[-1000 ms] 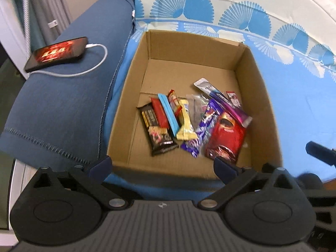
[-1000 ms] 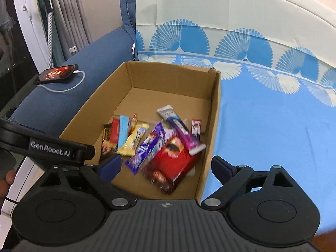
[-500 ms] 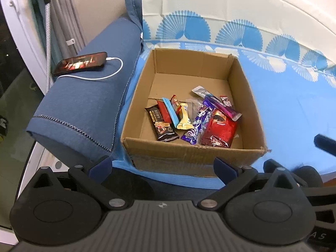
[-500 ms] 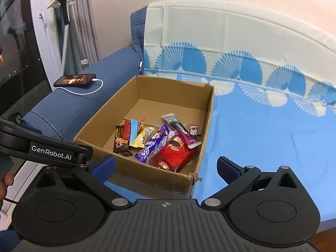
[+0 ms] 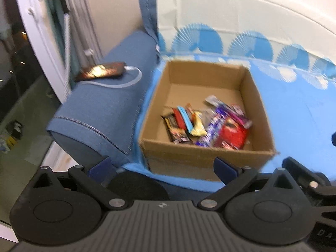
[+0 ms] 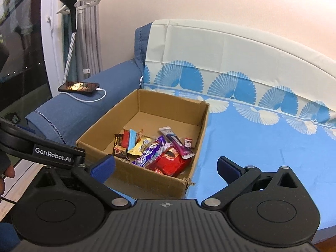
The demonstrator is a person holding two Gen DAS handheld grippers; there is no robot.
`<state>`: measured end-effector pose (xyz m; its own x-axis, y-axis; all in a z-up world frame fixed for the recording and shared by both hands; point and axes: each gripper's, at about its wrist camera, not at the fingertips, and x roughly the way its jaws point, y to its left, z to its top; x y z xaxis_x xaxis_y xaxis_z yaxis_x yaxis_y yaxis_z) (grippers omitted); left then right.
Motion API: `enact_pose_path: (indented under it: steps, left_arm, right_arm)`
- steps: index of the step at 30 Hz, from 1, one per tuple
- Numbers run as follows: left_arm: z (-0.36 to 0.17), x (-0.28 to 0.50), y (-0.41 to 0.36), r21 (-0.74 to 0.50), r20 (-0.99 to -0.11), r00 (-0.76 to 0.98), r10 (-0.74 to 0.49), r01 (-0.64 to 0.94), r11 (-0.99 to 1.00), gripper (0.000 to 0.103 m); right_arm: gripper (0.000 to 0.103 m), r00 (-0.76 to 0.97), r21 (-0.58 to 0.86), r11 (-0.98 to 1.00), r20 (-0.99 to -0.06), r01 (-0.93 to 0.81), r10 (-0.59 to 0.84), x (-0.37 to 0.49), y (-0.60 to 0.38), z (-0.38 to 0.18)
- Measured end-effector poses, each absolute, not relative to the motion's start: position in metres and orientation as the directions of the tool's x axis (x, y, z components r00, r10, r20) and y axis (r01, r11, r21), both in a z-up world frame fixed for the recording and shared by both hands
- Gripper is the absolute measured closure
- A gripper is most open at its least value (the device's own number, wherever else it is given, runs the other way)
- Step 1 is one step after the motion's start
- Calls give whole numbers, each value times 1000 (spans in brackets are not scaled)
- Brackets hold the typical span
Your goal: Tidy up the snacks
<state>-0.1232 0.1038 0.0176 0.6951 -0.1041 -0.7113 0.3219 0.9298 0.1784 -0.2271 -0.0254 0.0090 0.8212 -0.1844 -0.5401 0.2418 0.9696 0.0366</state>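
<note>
Snacks (image 6: 155, 149) are all bunched in the near half of the cardboard box (image 6: 145, 180) on the bed (image 6: 262, 147), none outside. Right gripper (image 6: 166, 164) and left gripper (image 5: 162, 166) hang at 6 o'clock, spread wide, empty. If done, leave it; otherwise go in slow from above.

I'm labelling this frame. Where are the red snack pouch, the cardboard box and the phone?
red snack pouch (image 6: 168, 163): right wrist view, middle of its front face.
cardboard box (image 6: 151, 181): right wrist view, outer near wall.
phone (image 6: 78, 86): right wrist view, centre of its lit screen.
</note>
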Motion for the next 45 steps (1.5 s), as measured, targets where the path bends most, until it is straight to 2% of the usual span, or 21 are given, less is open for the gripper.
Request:
enact_pose_path:
  steps: [3, 10, 19, 45]
  left_arm:
    - [22, -127, 104, 176, -701, 703, -119, 332, 927, 0]
    - [18, -125, 105, 160, -750, 651, -118, 352, 922, 0]
    - [15, -126, 104, 201, -729, 679, -88, 334, 921, 0]
    - [14, -124, 104, 210, -737, 673, -69, 325, 922, 0]
  right_arm:
    - [0, 820, 57, 967, -545, 247, -177, -225, -30, 11]
    - [0, 791, 74, 960, -586, 270, -177, -221, -31, 5]
    - [0, 800, 46, 963, -567, 267, -195, -226, -24, 7]
    - [0, 810, 56, 964, -556, 258, -184, -226, -25, 9]
